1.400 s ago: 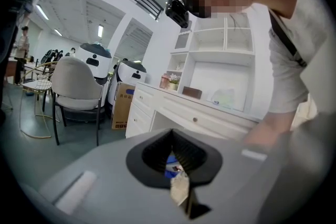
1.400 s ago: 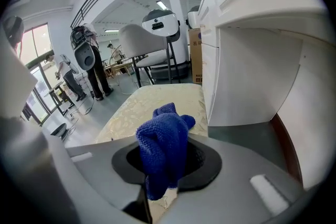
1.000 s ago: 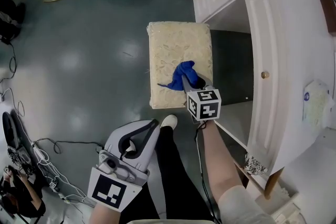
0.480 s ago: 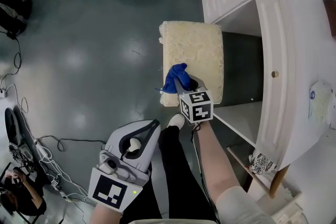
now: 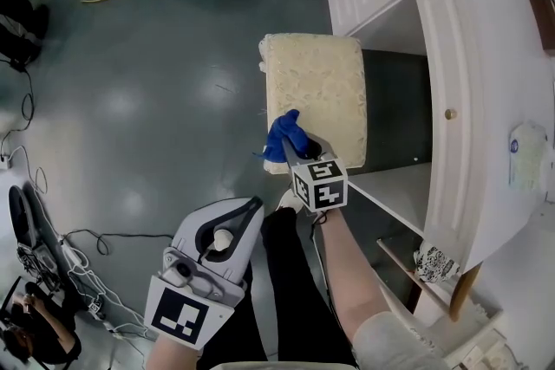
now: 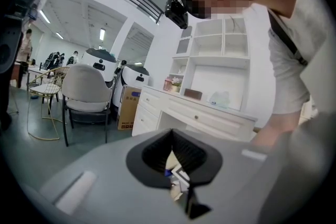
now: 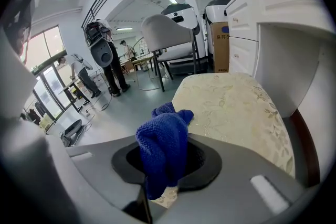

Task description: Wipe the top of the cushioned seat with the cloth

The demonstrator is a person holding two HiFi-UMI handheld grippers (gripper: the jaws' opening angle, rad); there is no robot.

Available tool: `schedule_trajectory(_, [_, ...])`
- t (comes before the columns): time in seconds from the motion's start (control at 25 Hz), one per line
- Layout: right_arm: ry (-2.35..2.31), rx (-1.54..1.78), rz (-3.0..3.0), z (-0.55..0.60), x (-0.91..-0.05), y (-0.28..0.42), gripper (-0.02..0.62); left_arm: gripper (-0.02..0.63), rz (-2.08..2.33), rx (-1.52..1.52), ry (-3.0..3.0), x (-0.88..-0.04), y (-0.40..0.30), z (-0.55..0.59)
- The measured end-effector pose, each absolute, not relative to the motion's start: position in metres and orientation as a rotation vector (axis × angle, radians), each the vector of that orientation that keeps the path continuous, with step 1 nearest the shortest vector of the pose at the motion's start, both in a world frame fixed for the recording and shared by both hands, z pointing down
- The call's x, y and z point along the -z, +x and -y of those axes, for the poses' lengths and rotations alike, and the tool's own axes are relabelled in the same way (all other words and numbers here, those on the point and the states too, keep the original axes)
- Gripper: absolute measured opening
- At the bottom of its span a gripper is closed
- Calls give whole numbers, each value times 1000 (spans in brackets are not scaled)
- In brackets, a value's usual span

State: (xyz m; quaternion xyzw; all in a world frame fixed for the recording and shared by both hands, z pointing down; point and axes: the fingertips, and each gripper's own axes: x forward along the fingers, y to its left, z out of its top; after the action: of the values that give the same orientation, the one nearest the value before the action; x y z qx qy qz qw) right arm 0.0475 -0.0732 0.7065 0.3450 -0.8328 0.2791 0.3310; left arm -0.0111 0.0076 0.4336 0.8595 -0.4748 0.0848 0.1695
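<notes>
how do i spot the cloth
Beside the white desk stands a cream seat. At its near left corner, the right gripper clamps the cloth: bunched and bright blue, the only strong colour against the pale seat and grey floor.

Robotics lab — parked robots [image 6: 100, 58], floor cables [image 5: 81, 269]

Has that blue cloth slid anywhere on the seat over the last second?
Yes. The blue cloth, held in the right claw, has slid from the middle of the cushioned seat toward its near-left corner.
</notes>
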Motion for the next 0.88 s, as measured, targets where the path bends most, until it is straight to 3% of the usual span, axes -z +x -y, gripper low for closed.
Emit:
schedule_trajectory(0.36, [849, -673, 2180, 72, -708, 79, 106, -2, 1315, -262, 2465, -436, 11, 0])
schedule_trajectory(0.88, [1045, -723, 2104, 90, -708, 187, 106, -2, 1231, -266, 2510, -438, 63, 8])
